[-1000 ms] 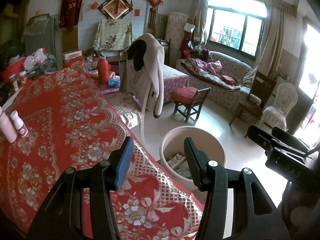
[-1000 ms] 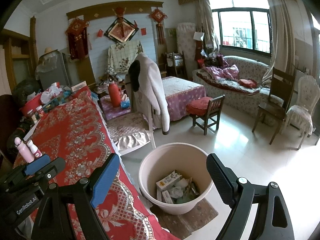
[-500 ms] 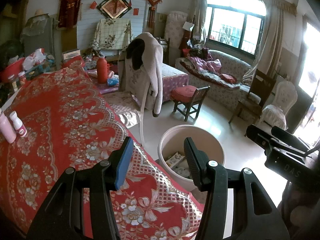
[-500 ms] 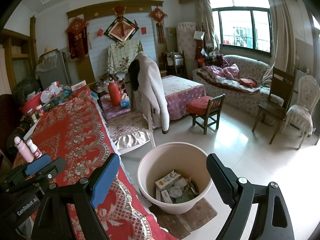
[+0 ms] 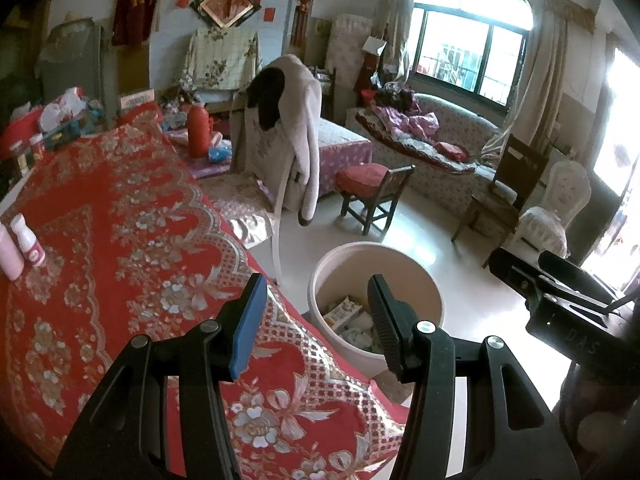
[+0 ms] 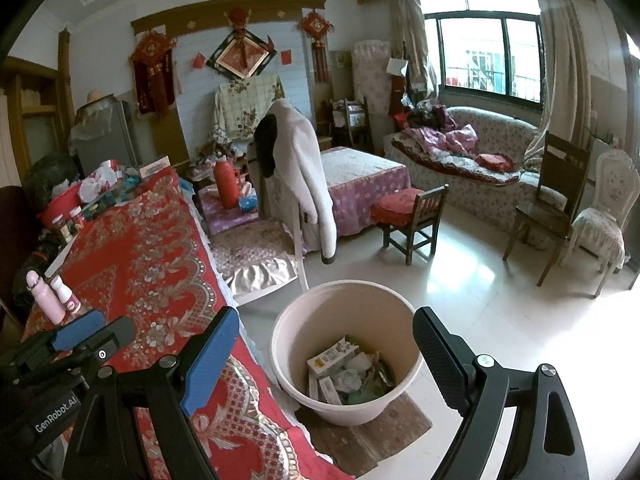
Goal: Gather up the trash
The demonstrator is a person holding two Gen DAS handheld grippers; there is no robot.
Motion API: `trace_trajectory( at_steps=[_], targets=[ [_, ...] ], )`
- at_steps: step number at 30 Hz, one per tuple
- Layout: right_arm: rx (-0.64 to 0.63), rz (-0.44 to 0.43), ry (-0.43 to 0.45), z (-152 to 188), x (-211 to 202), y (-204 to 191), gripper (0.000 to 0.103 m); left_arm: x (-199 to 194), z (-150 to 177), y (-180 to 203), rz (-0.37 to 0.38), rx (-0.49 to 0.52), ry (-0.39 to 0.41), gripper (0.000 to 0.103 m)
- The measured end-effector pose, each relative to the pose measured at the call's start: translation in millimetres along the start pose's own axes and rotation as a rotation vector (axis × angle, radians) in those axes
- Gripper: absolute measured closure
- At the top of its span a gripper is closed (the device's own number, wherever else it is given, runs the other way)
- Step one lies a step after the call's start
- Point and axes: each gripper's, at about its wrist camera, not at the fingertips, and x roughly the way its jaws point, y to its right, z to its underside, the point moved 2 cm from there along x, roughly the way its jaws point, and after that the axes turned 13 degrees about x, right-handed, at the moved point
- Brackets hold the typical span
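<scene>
Trash (image 6: 347, 374): cartons, crumpled paper and wrappers heaped in the bottom of a round pale-pink plastic tub (image 6: 288, 344), standing on a brown floor mat (image 6: 400, 424) just right of the table's near corner.

Far left on the red floral tablecloth (image 6: 132, 256): pink bottle (image 6: 42, 299) and small white bottle with a pink label (image 6: 66, 295) side by side, well apart from the tub. Farther back on the same cloth, a clutter of jars, bags and a red basin (image 6: 60, 206). Left gripper (image 5: 316, 300) over the cloth's near edge, blue pad and black ribbed pad partly apart, nothing between them; tub seen through the gap. Same tool low at the left edge of the right wrist view.

Centre: right gripper (image 6: 324, 340) above the tub, jaws spread wide, empty, framing the rim on both sides. Beyond the tub, a chair draped with a pale fleece coat (image 6: 304, 168), its leg near the tub's far rim; behind it a red thermos (image 6: 225, 184) on a low purple-covered stand.

Right: small wooden chair with a red cushion (image 6: 404, 208), floral sofa (image 6: 492, 152) under the window, dark wooden chair (image 6: 556, 196) and white upholstered chair (image 6: 608, 216) on bare glossy tile.
</scene>
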Motion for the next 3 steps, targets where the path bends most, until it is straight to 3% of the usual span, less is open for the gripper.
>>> trace_trajectory(
  at_steps=[3],
  targets=[
    [-0.013,-0.003,-0.032,5.7,7.3,1.4,0.016,3.3,2.5,-8.4,0.000,-0.018,-0.016,0.052]
  ],
)
